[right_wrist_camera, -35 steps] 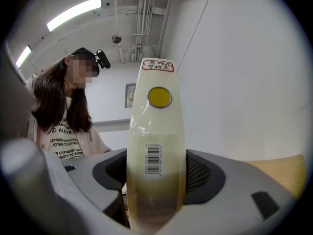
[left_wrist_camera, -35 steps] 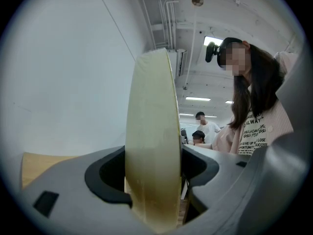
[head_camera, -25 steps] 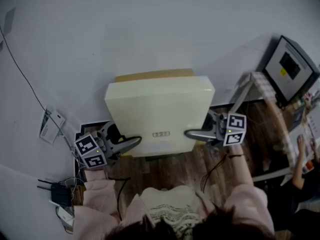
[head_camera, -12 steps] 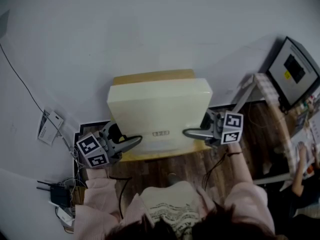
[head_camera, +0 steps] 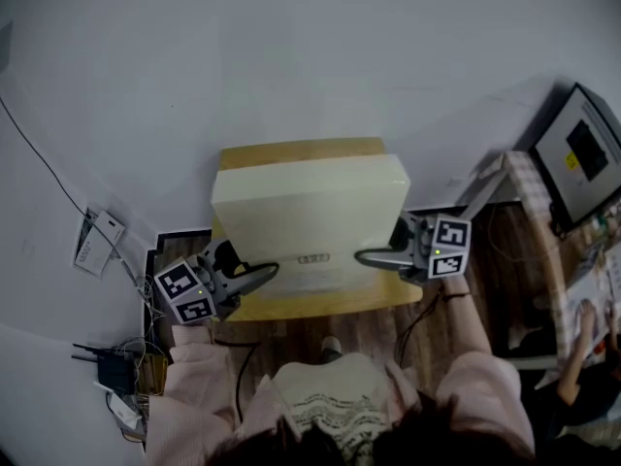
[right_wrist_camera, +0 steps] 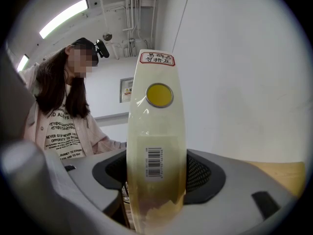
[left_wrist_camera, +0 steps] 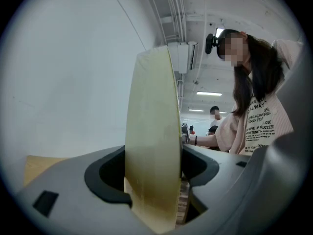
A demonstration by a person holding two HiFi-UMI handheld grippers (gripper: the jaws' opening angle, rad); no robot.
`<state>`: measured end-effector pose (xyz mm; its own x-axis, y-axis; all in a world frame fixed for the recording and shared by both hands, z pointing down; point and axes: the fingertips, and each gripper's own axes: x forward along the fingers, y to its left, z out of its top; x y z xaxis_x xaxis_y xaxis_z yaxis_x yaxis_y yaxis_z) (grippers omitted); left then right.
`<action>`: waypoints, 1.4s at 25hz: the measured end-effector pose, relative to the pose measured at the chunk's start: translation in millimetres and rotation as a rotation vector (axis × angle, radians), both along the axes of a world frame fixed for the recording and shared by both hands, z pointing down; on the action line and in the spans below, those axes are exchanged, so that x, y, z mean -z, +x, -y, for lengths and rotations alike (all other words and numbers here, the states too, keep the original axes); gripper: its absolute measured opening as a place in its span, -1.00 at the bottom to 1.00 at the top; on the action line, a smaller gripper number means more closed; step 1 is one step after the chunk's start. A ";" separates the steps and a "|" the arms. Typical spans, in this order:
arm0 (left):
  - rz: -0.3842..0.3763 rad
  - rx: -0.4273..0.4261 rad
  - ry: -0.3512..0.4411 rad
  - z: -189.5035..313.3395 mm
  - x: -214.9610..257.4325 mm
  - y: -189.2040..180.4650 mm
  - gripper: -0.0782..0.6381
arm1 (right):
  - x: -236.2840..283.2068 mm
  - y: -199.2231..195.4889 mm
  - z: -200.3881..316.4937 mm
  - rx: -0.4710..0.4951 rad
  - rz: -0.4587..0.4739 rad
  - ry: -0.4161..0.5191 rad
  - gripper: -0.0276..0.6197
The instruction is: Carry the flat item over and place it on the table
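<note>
While the left gripper [head_camera: 260, 276] and right gripper [head_camera: 372, 257] are clamping their jaws on the 2 opposite edges of the flat item [head_camera: 309, 216], it is hanging over the tabletop [head_camera: 320, 305], apparently nearing set-down and calling for a level lowering before release.

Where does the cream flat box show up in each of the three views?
Head view: cream flat box at centre, broad face up, overlapping the wooden table.
Left gripper view: edge-on, upright at centre; table at lower left.
Right gripper view: edge-on at centre, barcoded end facing the camera; table at lower right.
Shared landmark: the wooden table.
</note>
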<state>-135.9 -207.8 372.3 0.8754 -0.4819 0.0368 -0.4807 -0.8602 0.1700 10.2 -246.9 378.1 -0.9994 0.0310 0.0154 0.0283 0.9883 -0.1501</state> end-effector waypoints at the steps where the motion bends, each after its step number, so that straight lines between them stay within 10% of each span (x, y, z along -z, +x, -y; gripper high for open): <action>1: 0.001 0.003 -0.001 1.2 -1.0 0.1 0.10 | -1.1 -0.1 1.8 0.004 -0.005 0.003 0.02; 35: 0.039 -0.046 -0.082 89.8 -70.6 -19.8 0.11 | -68.4 -21.8 80.4 -0.051 -0.037 -0.022 0.02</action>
<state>-155.7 -297.7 442.9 0.8938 -0.4350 0.1089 -0.4484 -0.8658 0.2222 -11.6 -327.2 446.4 -0.9984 -0.0197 0.0525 -0.0285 0.9847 -0.1720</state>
